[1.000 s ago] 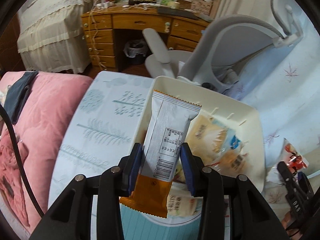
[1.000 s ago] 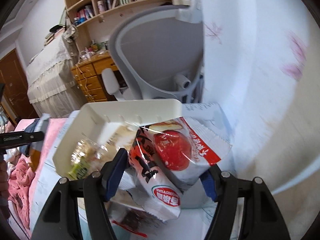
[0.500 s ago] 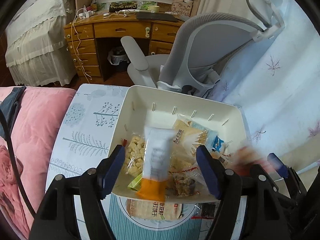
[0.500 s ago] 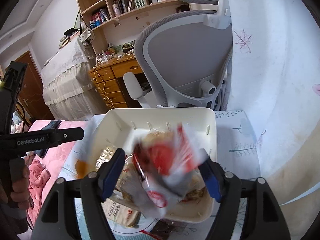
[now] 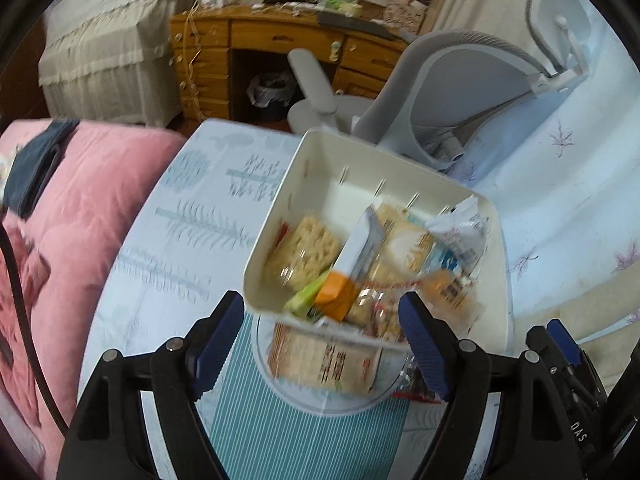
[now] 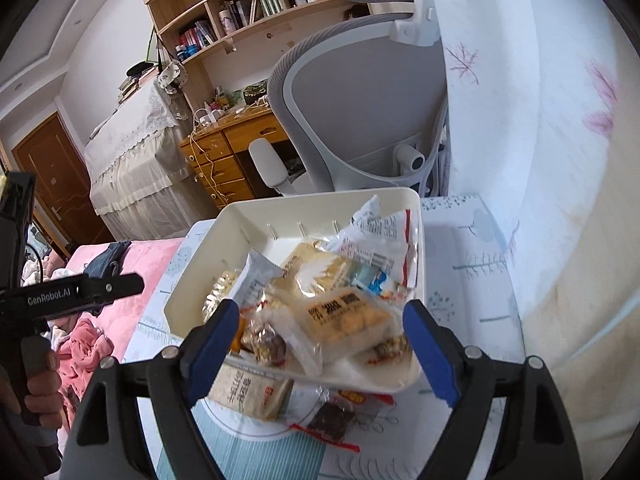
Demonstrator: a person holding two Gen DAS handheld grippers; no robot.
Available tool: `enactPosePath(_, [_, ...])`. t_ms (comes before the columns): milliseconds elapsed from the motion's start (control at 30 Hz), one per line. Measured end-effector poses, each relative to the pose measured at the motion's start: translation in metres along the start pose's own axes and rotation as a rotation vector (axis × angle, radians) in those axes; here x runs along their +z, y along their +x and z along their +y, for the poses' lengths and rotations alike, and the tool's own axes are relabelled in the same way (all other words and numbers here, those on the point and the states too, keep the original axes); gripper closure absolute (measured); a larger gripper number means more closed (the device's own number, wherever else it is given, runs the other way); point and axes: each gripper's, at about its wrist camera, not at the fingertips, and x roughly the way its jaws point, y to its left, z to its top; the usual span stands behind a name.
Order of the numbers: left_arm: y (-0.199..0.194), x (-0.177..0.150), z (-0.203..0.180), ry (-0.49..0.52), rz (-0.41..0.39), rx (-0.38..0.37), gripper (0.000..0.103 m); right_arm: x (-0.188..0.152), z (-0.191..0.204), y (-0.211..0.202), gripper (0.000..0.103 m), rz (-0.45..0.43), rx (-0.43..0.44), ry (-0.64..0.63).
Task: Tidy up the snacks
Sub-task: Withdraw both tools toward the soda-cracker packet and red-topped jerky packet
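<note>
A cream plastic bin (image 5: 280,216) (image 6: 256,220) sits on the small table and holds several snack packets. The white-and-orange packet (image 5: 352,264) lies in it among the others. The red-and-white bag (image 6: 380,232) rests against the bin's far right wall. A beige cracker pack (image 5: 320,360) (image 6: 248,392) lies on the table in front of the bin, with a dark packet (image 6: 332,420) beside it. My left gripper (image 5: 324,340) is open and empty, just short of the bin. My right gripper (image 6: 320,340) is open and empty over the bin's near edge.
The table has a tree-print cloth (image 5: 192,216) and a teal striped mat (image 5: 280,432). A pink quilt (image 5: 72,208) lies left. A grey office chair (image 6: 360,100) and a wooden desk (image 5: 280,44) stand behind. The left gripper's body (image 6: 72,292) shows at left in the right wrist view.
Both grippers opened and let go: the white-and-orange packet and the red-and-white bag dropped into the bin. Both grippers then pulled back a little from the bin.
</note>
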Motion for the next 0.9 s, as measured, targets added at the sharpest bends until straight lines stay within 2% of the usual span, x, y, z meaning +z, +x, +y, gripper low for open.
enactPosePath(167, [0.007,-0.024,0.012,-0.038,0.04,0.015,0.016,-0.022,-0.003,-0.005,0.018,0.011,-0.014,0.011])
enactPosePath(500, [0.055,-0.073,0.015,-0.121,0.237,0.029,0.015,-0.073,-0.006,0.008,0.019,0.11,-0.039,0.017])
enactPosePath(667, [0.071,-0.084,0.011,-0.188,0.262,0.062,0.015,-0.089,-0.006,0.019,0.019,0.149,-0.041,0.001])
enactPosePath(900, [0.096,-0.095,0.014,-0.353,0.275,0.075,0.015,-0.105,-0.005,0.045,0.019,0.217,-0.053,-0.035])
